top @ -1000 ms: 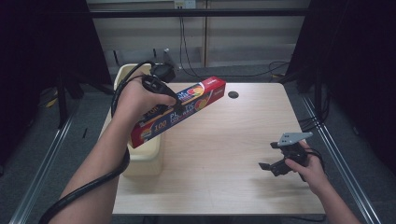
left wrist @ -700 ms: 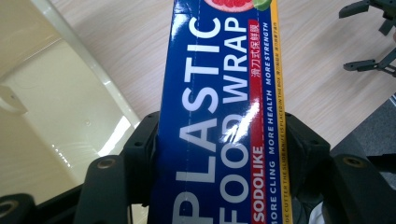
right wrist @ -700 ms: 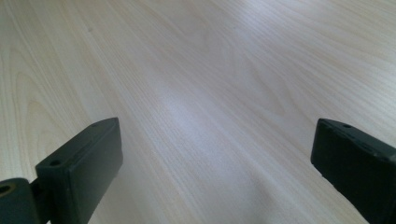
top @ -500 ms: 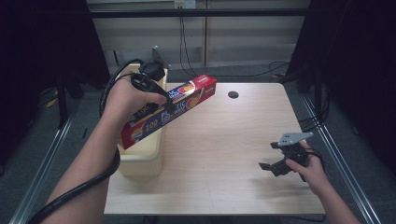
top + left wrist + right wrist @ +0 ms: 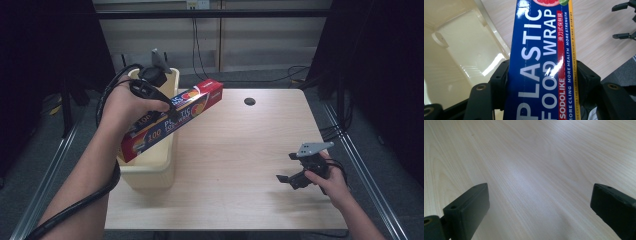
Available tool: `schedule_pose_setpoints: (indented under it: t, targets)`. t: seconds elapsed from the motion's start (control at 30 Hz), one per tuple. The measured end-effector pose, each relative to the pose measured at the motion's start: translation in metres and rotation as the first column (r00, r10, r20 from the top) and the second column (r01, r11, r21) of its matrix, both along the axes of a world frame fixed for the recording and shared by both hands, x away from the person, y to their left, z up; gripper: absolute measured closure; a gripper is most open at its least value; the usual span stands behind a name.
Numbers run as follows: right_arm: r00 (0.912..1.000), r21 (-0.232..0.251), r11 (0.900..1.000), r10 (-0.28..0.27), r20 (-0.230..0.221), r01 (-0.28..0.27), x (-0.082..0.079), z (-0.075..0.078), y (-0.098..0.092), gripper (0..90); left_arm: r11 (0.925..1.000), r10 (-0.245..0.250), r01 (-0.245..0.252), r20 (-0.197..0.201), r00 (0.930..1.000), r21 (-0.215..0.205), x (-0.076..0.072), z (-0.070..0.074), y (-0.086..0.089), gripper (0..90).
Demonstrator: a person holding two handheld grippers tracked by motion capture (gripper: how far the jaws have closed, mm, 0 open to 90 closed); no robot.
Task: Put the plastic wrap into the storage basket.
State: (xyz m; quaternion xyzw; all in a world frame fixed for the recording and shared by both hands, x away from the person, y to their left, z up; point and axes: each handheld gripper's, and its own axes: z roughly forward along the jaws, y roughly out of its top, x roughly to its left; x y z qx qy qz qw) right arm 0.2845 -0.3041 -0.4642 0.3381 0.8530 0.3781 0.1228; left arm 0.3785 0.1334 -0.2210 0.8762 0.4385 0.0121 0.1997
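I count one wrap box [image 5: 172, 119], clamped in my left claw [image 5: 541, 82] over the one bin [image 5: 150, 170] at the bench's [image 5: 240, 150] left. My right claw [image 5: 295, 172] rests open, near right.

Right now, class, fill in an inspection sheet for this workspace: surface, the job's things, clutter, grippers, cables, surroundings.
Surface: light wooden table, with a dark round hole near its far edge.
Job's things: plastic food wrap box, held tilted over the cream bin; the bin stands at the table's left edge.
Clutter: nothing seen.
Grippers: left gripper shut on the box, a jaw on each long side; right gripper open, low over bare wood near the table's right edge.
Cables: thick black cable trails along the left forearm; thinner cables hang behind the table.
Surroundings: dark curtains on both sides, pale panelled wall at the back.
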Motion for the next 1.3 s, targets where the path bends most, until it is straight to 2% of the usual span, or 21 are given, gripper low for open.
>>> schedule_pose_setpoints:
  t: [0.3,0.57,0.67,0.97,1.03,1.07,1.1,1.17,1.2,1.27,1.3]
  targets:
    - [1.0,0.003,1.0,0.006,0.0,-0.006,0.002,0.001,0.001,2.0,0.9992,0.039,-0.039,-0.004,0.9992,0.01,-0.003,0.003,0.01,40.4]
    - [1.0,0.002,1.0,0.009,0.002,-0.009,0.002,0.0,0.001,2.1,0.9958,0.092,-0.092,-0.004,0.9958,0.005,-0.005,0.006,0.023,40.4]
    - [1.0,0.006,1.0,0.0,0.005,0.0,0.001,0.0,-0.001,2.0,0.9919,0.127,-0.127,0.004,0.9919,0.003,-0.005,0.007,0.03,40.4]
    - [1.0,0.009,1.0,-0.006,0.003,0.006,0.001,-0.001,-0.002,2.0,0.985,0.172,-0.172,0.0,0.9851,0.013,-0.004,0.006,0.042,40.4]
    - [1.0,0.014,1.0,-0.003,0.003,0.003,0.002,-0.001,-0.002,2.0,0.9804,0.197,-0.197,0.005,0.9804,0.002,-0.004,0.005,0.044,40.4]
    - [1.0,0.015,1.0,-0.004,0.003,0.004,0.001,-0.001,-0.002,2.0,0.9828,0.185,-0.185,0.001,0.9828,0.003,-0.004,0.006,0.046,40.5]
    - [1.0,0.015,1.0,-0.004,0.003,0.004,0.002,0.0,-0.003,2.0,0.9796,0.201,-0.201,0.0,0.9797,-0.004,-0.004,0.006,0.047,40.4]
    - [1.0,0.015,1.0,-0.005,0.005,0.005,0.002,0.0,-0.003,2.0,0.9784,0.207,-0.206,0.003,0.9784,-0.003,-0.004,0.007,0.048,40.4]
    - [1.0,0.015,1.0,-0.005,0.005,0.005,0.002,0.0,-0.003,2.0,0.9749,0.223,-0.223,0.005,0.9749,-0.009,-0.004,0.007,0.05,40.4]
    - [1.0,0.015,1.0,-0.006,0.007,0.006,0.002,0.0,-0.004,2.0,0.9742,0.226,-0.226,0.011,0.9741,0.0,-0.004,0.008,0.053,40.4]
    - [1.0,0.017,1.0,-0.008,0.006,0.008,0.001,0.0,-0.004,2.0,0.9709,0.239,-0.239,0.005,0.9709,-0.005,-0.003,0.009,0.054,40.4]
